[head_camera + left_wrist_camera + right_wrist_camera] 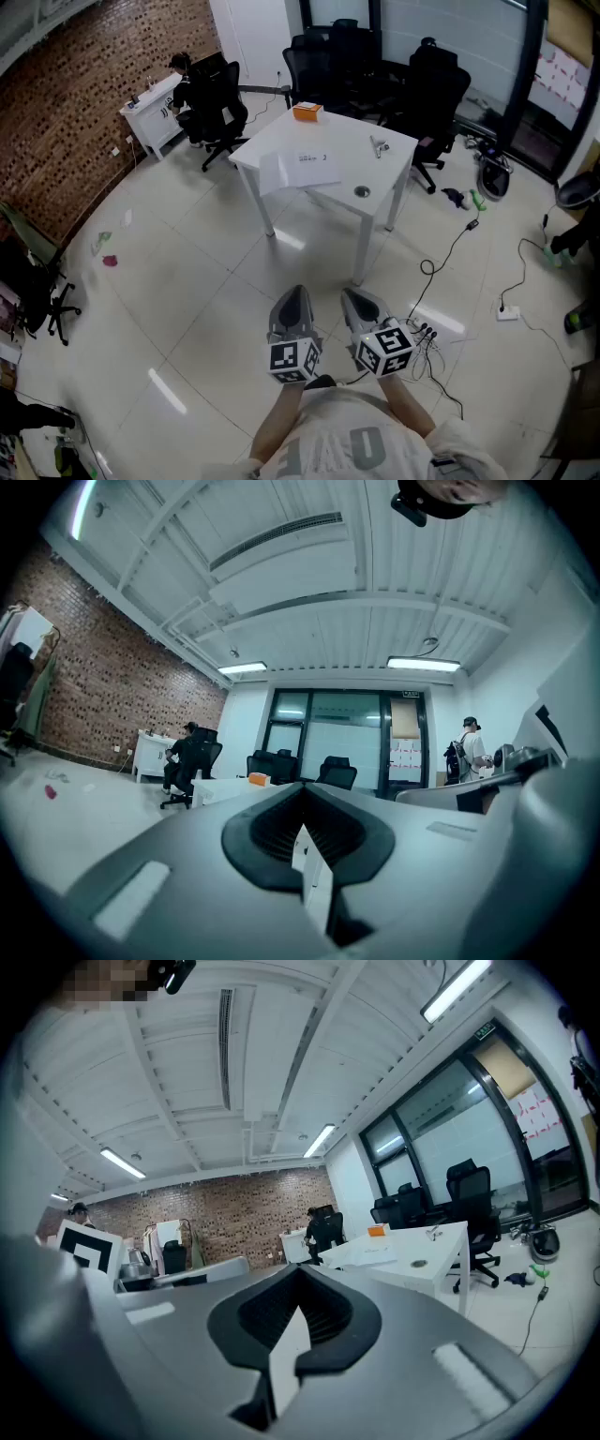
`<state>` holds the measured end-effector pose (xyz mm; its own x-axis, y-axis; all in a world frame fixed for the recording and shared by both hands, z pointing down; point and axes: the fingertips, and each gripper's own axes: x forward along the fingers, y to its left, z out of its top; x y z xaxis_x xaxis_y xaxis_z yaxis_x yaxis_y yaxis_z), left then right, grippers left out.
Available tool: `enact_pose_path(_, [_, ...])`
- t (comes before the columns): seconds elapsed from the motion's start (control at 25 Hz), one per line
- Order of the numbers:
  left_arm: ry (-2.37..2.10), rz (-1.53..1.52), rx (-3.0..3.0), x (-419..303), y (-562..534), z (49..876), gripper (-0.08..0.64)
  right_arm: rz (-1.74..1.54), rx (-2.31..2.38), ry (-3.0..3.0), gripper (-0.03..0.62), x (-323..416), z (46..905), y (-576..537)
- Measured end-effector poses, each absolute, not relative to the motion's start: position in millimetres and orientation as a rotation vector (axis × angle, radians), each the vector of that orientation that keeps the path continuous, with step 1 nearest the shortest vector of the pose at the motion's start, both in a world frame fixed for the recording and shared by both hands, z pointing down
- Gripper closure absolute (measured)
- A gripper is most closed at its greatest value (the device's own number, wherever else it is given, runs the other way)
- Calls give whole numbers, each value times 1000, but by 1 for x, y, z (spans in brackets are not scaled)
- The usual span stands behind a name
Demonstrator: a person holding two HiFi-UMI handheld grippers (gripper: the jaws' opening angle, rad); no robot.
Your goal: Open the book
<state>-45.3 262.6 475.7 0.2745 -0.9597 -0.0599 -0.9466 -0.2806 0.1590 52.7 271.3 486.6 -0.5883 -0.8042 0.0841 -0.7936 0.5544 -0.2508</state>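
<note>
An orange box (307, 112) and a flat white book (312, 158) lie well ahead of the left gripper (295, 298) and right gripper (354, 300), both closed, empty.

In the upper middle of the head view, the flat white thing (309, 159) on the bench (347, 131) is too small to tell as book or loose sheets; a small item (379, 146) near its right corner is unreadable too. The bottom edge cuts off the person's torso (342, 441).
</note>
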Motion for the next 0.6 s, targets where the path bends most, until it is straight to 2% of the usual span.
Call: enact_pose_path(0.6, [-1805,-200,2438,-51,252,478,549,-444,-1417,2664,589,55,486,263])
